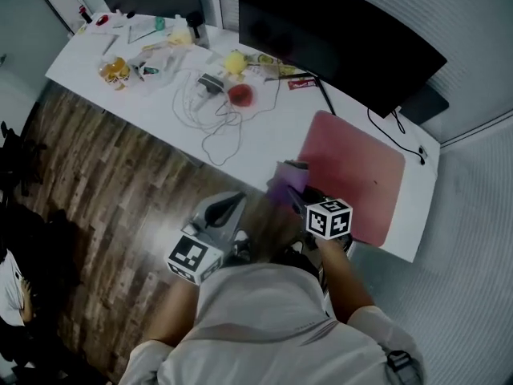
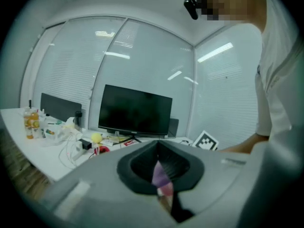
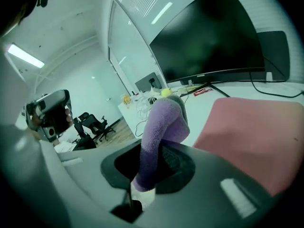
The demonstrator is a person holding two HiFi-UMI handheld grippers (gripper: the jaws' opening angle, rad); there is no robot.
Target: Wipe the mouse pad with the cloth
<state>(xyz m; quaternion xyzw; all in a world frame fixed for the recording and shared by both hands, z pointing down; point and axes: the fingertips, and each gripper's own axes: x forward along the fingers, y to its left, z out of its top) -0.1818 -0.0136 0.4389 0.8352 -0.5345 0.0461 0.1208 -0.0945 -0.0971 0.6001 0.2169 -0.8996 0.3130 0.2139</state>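
Right gripper view, cloth [image 3: 164,122] upright in right gripper [image 3: 151,167], mouse pad [image 3: 251,132] beside.

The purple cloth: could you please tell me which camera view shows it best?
The right gripper view: the cloth fills the centre, clamped by the right gripper beside the mouse pad. The head view shows it small at the pad's edge, partly behind the gripper. The left gripper view shows only a purple sliver.
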